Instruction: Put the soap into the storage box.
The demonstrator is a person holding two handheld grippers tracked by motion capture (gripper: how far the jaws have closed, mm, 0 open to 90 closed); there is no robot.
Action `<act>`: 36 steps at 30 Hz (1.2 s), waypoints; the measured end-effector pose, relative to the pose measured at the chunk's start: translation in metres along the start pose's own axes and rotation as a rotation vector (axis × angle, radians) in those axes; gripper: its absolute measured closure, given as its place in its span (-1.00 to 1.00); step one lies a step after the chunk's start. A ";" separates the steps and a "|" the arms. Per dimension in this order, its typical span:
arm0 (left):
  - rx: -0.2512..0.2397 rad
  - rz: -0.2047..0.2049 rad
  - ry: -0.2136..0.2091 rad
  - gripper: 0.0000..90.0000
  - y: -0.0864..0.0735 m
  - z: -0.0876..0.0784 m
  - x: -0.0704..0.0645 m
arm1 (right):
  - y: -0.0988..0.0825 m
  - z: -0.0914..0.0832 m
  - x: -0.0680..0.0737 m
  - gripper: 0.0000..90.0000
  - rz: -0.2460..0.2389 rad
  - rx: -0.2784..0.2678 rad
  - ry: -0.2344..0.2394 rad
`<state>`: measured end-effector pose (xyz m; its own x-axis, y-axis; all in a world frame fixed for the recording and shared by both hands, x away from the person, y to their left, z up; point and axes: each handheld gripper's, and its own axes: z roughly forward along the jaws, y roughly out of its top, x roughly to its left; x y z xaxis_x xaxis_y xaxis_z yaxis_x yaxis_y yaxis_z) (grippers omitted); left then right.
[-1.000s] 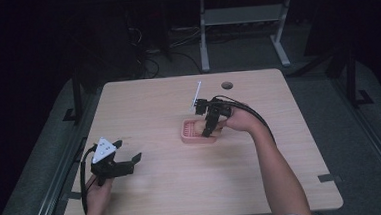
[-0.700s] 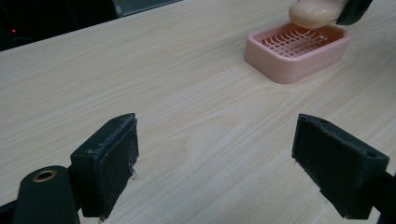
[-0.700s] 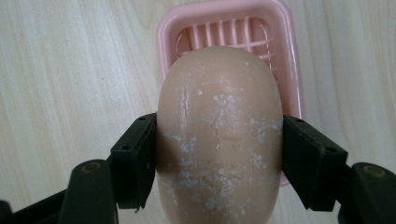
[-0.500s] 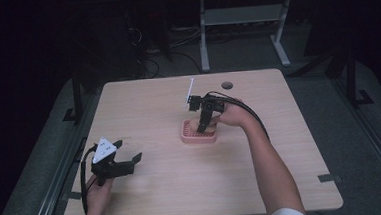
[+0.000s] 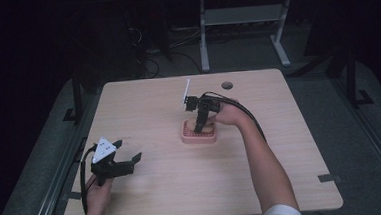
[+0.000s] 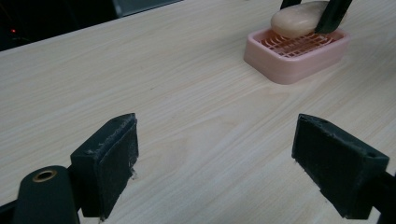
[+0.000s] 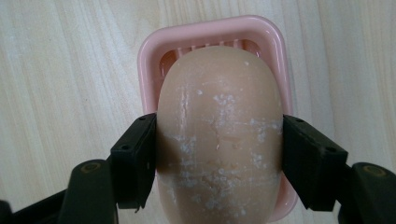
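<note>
A pink soap dish (image 5: 198,135) sits near the middle of the table; it also lies at the upper right of the left gripper view as the dish (image 6: 299,53) and under the soap in the right gripper view as the dish (image 7: 149,51). A beige oval soap bar (image 7: 219,135) is squeezed between both jaws of my right gripper (image 5: 199,125), which points steeply down over the dish. That soap (image 6: 294,19) hovers just above the dish's ribbed floor. My left gripper (image 5: 126,159) rests low at the table's front left, open, with bare wood between its jaws (image 6: 215,163).
The light wooden table (image 5: 143,110) has a round cable hole (image 5: 227,85) near its far edge. A white marker plate (image 5: 185,93) stands up from the right gripper. Table legs and cables lie on the dark floor beyond.
My right gripper has moved left and tipped down over the pink dish with the soap. The left gripper has stayed where it was.
</note>
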<state>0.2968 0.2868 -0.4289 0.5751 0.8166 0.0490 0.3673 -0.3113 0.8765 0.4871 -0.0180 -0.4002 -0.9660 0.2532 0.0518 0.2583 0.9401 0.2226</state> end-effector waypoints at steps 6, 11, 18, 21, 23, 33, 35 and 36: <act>-0.001 -0.001 0.000 -0.68 0.000 0.000 -0.001 | 0.001 0.003 -0.002 -0.30 0.003 0.002 0.008; -0.001 0.000 -0.001 -0.68 0.000 0.000 0.000 | 0.002 0.006 -0.003 -0.30 0.004 -0.001 0.012; 0.000 0.001 0.000 -0.68 0.000 0.000 0.000 | 0.004 0.011 -0.004 -0.30 0.004 0.008 0.018; 0.000 0.001 0.000 -0.68 0.000 0.000 0.000 | 0.005 0.012 -0.004 -0.30 0.004 0.006 0.022; 0.000 0.001 0.000 -0.68 0.000 0.000 0.000 | 0.006 0.013 -0.003 -0.30 0.001 0.010 0.020; 0.000 0.001 0.001 -0.68 0.000 0.000 0.000 | 0.007 0.016 -0.004 -0.30 0.004 0.010 0.025; 0.000 0.002 0.001 -0.68 0.000 0.000 0.000 | 0.007 0.016 -0.004 -0.30 0.003 0.012 0.026; 0.000 0.002 0.000 -0.68 0.000 0.000 0.000 | 0.007 0.016 -0.004 -0.30 0.003 0.012 0.026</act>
<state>0.2970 0.2872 -0.4287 0.5753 0.8164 0.0507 0.3667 -0.3128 0.8762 0.4931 -0.0090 -0.4147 -0.9650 0.2506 0.0777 0.2616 0.9418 0.2110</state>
